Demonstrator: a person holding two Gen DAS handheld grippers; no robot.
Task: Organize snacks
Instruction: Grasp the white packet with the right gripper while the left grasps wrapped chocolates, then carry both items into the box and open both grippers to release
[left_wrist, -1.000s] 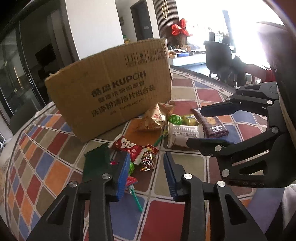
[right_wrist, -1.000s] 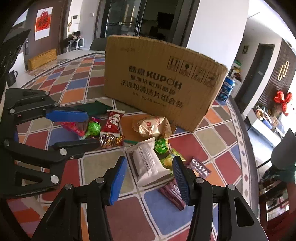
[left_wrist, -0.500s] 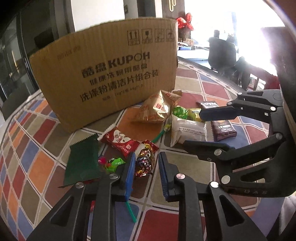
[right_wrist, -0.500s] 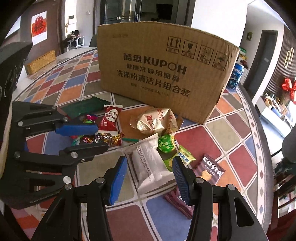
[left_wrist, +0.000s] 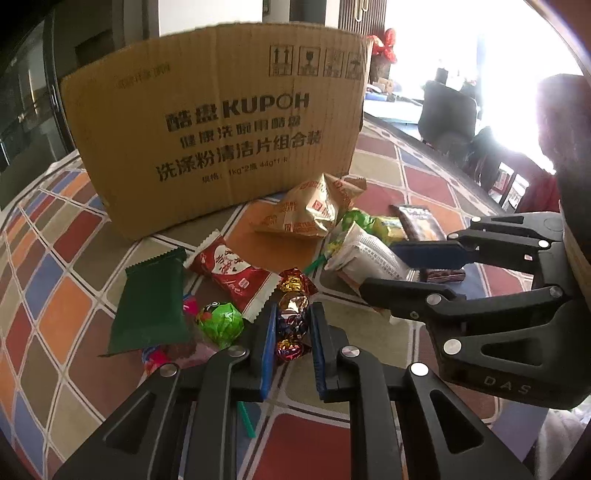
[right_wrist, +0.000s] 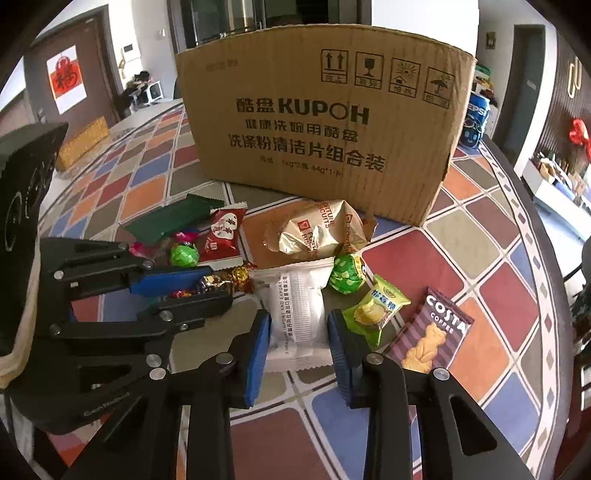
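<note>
Left gripper (left_wrist: 292, 334) just closed pinching foil candy (left_wrist: 293, 314) lengthwise between pads, right gripper (right_wrist: 298, 334) just closed squeezing white pack (right_wrist: 298, 315), box (left_wrist: 221, 125) straight ahead.

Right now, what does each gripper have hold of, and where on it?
Left gripper has just closed on the foil-wrapped candy, across its middle. Right gripper has just closed on the white packet, by its long sides near the lower end.

A bench (right_wrist: 491, 295) covered in coloured squares lies under and beyond the tongs. Far past them to the right, a blue Pepsi can (right_wrist: 476, 122) stands beside a dark door (right_wrist: 524, 81). Far left hangs a red paper sign (right_wrist: 66, 77). A red bow (right_wrist: 580, 134) sits at far right.
</note>
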